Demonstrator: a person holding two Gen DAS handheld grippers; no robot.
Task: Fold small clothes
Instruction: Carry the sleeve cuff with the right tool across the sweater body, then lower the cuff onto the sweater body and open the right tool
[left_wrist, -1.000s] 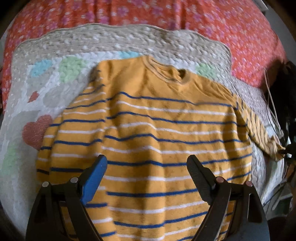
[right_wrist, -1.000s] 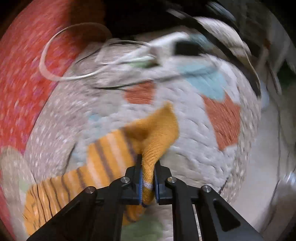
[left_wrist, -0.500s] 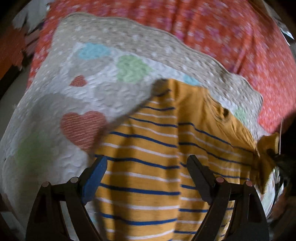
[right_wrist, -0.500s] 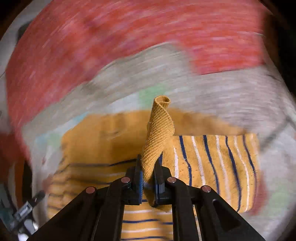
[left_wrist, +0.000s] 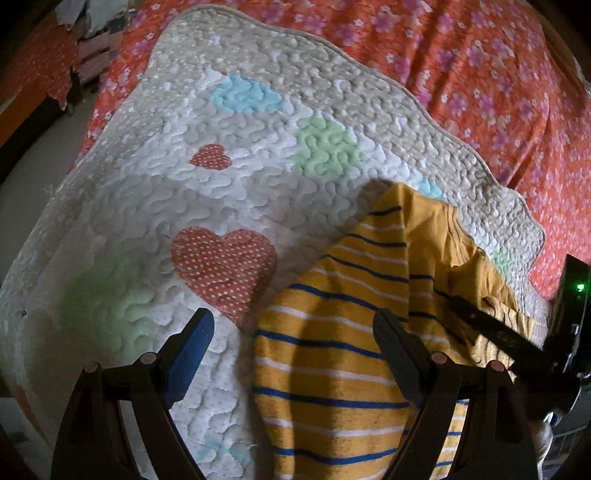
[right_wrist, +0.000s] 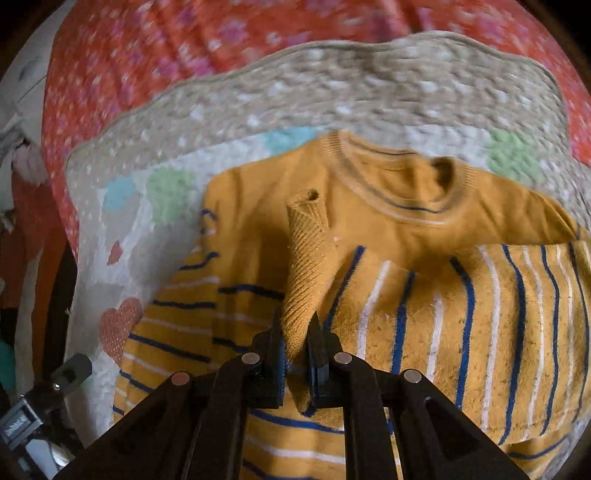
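In the right wrist view, the right tool (right_wrist: 296, 334) is sitting at the lower centre of the frame with its jaws pinched together on the ribbed cuff (right_wrist: 304, 251) of a sleeve. The cuff is standing up out of the jaws toward the middle of the frame, its open end showing as a small dark hole at the top. Behind it, the yellow sweater (right_wrist: 388, 221) with blue and white stripes is lying on the quilt (right_wrist: 332, 92), neckline toward the upper centre. The held sleeve (right_wrist: 480, 314) is stretching across the sweater's body from the right side of the frame, its stripes running up and down while those of the body, at lower left, are running across. The quilt, pale with pastel patches and red hearts, is lying on a bed covered by a red flowered bedspread (right_wrist: 147, 55) that is filling the top of the frame.

In the left wrist view, the left tool (left_wrist: 295, 354) is hovering with its jaws standing wide apart and nothing between them. One finger is over the bare quilt (left_wrist: 258, 147) at lower left, beside a red dotted heart (left_wrist: 225, 269); the other is over the sweater (left_wrist: 332, 369), which is filling the lower right of the frame. The right tool's dark body (left_wrist: 498, 336) is showing at the right edge.
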